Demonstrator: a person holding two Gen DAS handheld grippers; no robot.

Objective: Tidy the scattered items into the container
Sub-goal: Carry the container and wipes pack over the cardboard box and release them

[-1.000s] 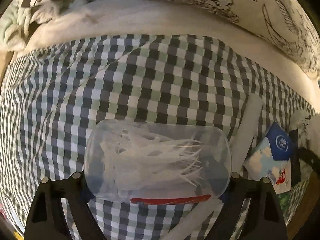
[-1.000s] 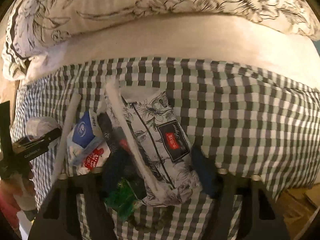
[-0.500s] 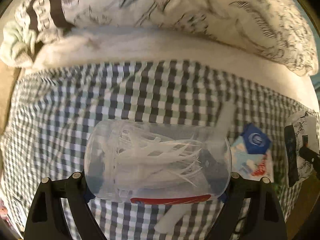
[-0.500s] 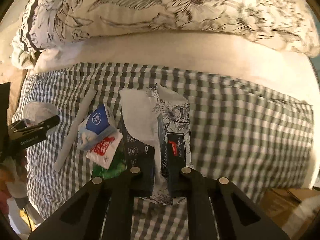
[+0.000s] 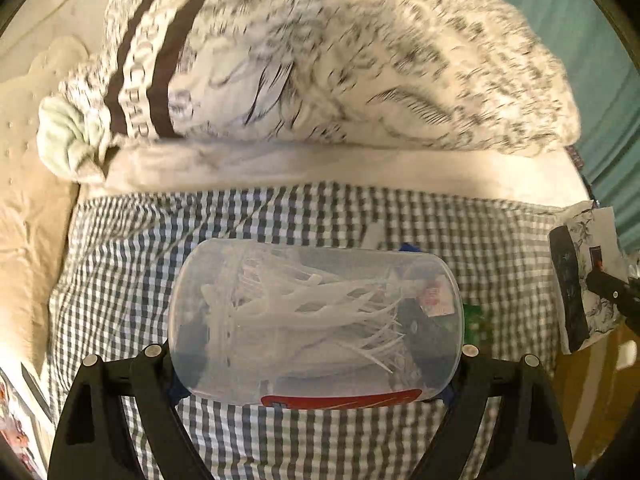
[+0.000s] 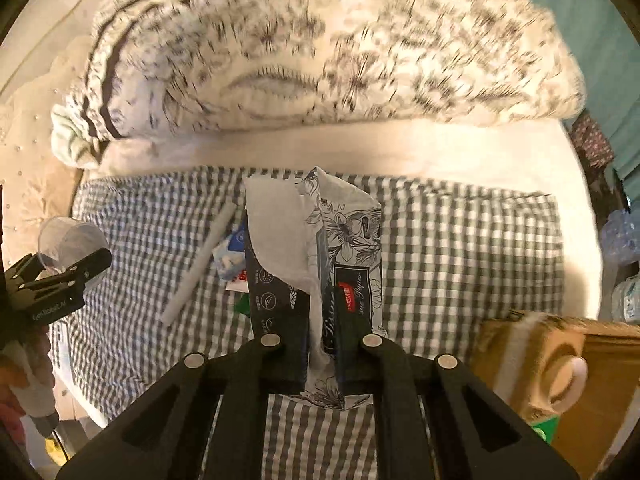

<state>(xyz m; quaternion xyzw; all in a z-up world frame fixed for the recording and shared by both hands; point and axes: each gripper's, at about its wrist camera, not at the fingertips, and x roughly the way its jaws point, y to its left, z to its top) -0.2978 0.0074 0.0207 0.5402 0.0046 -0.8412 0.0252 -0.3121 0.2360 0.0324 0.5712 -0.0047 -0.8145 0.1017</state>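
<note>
Right claw (image 6: 322, 356): fingers pressed nearly together, pinching the soft tissue pack (image 6: 340, 248) at its near end. The pack hangs in front of the camera, above the checked bedspread (image 6: 460, 248), not resting on it. Its wrapper is white with a black line-drawn floral print, dark panels along the sides and a small red label on a black patch. A white tissue sheet (image 6: 276, 228) sticks out of the top opening and folds down over the left dark panel. In the left wrist view the same pack shows at the far right edge (image 5: 588, 276).

Left claw (image 5: 316, 356): fingers spread wide, clamped on the two ends of a clear plastic jar (image 5: 316, 320) lying crosswise between them. The jar is transparent, rounded at the ends, with a red strip along its near edge. Inside is a tangle of thin white plastic picks (image 5: 320, 304); exact kind cannot be told. In the right wrist view this claw and jar appear at the left edge (image 6: 68, 248), with a person's hand (image 6: 20, 380) on the grip below.

Lying on the bedspread, left of the hanging pack: a white stick-like tube (image 6: 200, 268), a small blue and white packet (image 6: 232, 256), a white packet with red print (image 6: 240, 280), and a green item (image 6: 242, 304) mostly hidden. Beyond the bedspread lies a floral duvet (image 6: 340, 48), blurred. A cardboard box (image 6: 560, 368) stands at lower right.
</note>
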